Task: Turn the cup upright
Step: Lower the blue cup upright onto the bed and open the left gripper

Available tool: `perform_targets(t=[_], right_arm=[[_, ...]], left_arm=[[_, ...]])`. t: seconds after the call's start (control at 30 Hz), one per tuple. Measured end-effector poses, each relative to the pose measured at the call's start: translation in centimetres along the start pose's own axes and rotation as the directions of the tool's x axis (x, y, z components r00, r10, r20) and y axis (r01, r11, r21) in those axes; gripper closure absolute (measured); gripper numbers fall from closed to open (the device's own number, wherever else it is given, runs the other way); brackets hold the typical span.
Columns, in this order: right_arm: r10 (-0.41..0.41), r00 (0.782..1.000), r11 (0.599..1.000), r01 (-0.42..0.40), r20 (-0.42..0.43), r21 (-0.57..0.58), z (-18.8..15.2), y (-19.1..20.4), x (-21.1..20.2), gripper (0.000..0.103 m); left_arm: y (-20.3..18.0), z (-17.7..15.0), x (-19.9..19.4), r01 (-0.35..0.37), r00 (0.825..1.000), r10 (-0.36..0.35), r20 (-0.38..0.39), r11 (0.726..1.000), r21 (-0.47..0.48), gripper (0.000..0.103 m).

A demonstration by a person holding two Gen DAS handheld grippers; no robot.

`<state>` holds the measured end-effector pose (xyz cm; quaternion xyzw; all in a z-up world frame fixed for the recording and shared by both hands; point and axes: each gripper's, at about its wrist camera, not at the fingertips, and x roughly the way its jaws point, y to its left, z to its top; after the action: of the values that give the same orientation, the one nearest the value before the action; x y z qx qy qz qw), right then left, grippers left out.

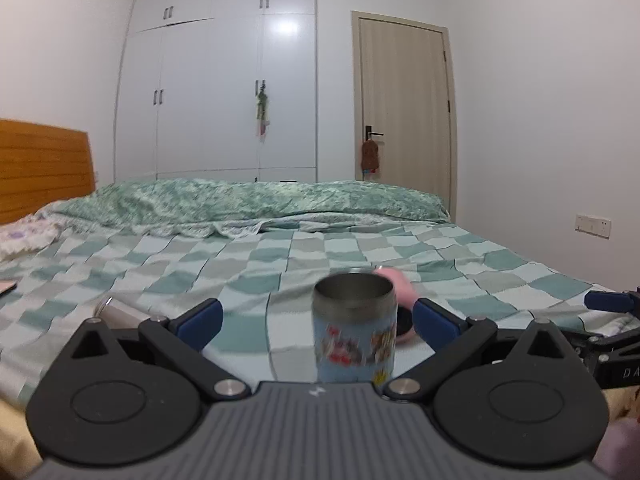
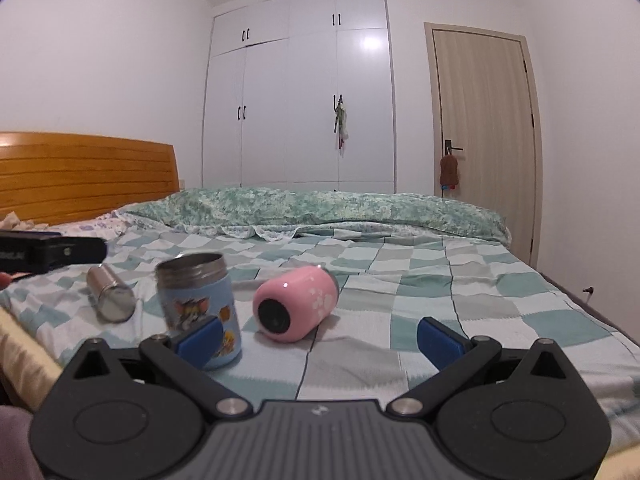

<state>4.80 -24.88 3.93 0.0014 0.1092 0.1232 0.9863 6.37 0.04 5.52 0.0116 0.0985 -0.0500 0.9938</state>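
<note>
A light blue cartoon-print cup [image 1: 354, 330] with a steel rim stands upright on the checkered bed, mouth up; it also shows in the right wrist view [image 2: 200, 310], leaning slightly. My left gripper [image 1: 318, 322] is open, and the cup stands between its blue pads without touching them. A pink cup [image 2: 296, 304] lies on its side, black base toward me; part of it peeks out behind the blue cup [image 1: 394, 282]. My right gripper [image 2: 320, 338] is open and empty, in front of the pink cup.
A steel cup [image 2: 110, 294] lies on its side at the left, also seen in the left wrist view [image 1: 116, 312]. The bed [image 2: 460, 304] has a green quilt [image 2: 320, 208] at the back and a wooden headboard [image 2: 80, 176]. The left gripper's body [image 2: 44, 254] reaches in from the left.
</note>
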Motion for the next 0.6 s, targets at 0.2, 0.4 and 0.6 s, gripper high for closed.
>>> perform_targets(t=[0.2,0.4,0.6], right_arm=[[-0.038,0.999,0.998,0.038,-0.001,-0.058,-1.7,1.2,-2.8,0.0],[-0.081,0.996,0.993,0.083,0.032,-0.084,-3.3,1.7,-4.4,0.0],[-0.087,0.992,0.993,0.094,0.095,-0.073,-3.8,1.7,-5.1,0.0]], left_arm=[[1.2,-3.3,-3.1,-0.016,1.0,0.015,-0.015,0.998,-0.058,0.0],[1.3,-5.5,-3.8,-0.061,0.998,0.062,0.028,0.997,-0.049,0.0],[-0.1,-6.9,-3.7,-0.106,0.991,0.105,0.088,0.994,0.004,0.0]])
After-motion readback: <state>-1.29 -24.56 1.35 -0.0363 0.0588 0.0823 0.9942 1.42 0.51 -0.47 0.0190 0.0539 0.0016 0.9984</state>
